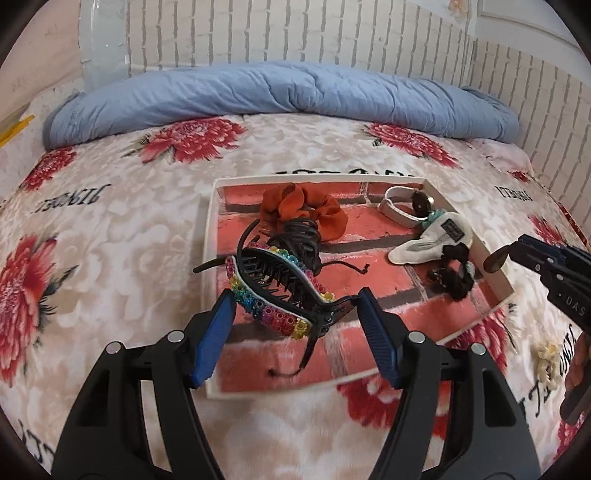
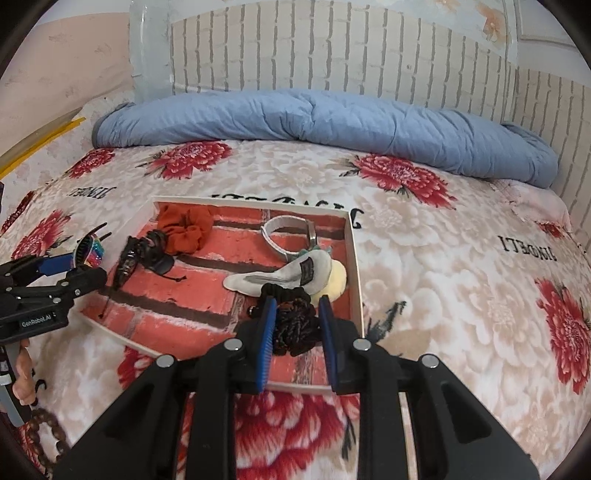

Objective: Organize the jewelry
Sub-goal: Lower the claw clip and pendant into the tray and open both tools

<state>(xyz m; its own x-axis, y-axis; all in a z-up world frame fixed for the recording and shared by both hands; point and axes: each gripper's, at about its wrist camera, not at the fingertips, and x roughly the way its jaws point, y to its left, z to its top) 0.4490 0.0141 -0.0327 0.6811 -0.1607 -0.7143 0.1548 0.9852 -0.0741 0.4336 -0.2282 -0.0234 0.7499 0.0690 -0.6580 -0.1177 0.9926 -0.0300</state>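
A shallow white tray (image 1: 211,236) with a red brick-pattern floor lies on the bed; it also shows in the right wrist view (image 2: 355,258). My left gripper (image 1: 295,314) is shut on a rainbow rhinestone hair claw (image 1: 273,291) over the tray's near left part. An orange scrunchie (image 1: 299,208), a black claw clip (image 1: 299,240), a white bracelet (image 1: 397,205) and a white hair clip (image 1: 432,242) lie inside. My right gripper (image 2: 297,314) has its jaws around a black beaded scrunchie (image 2: 295,321) at the tray's near right corner; I cannot tell whether they grip it.
A rolled blue quilt (image 1: 280,88) lies along the white brick-pattern wall (image 1: 295,29). The floral blanket (image 1: 103,258) surrounds the tray. A cream flower piece (image 1: 546,360) lies right of the tray. A brown bead string (image 2: 48,424) lies at the near left.
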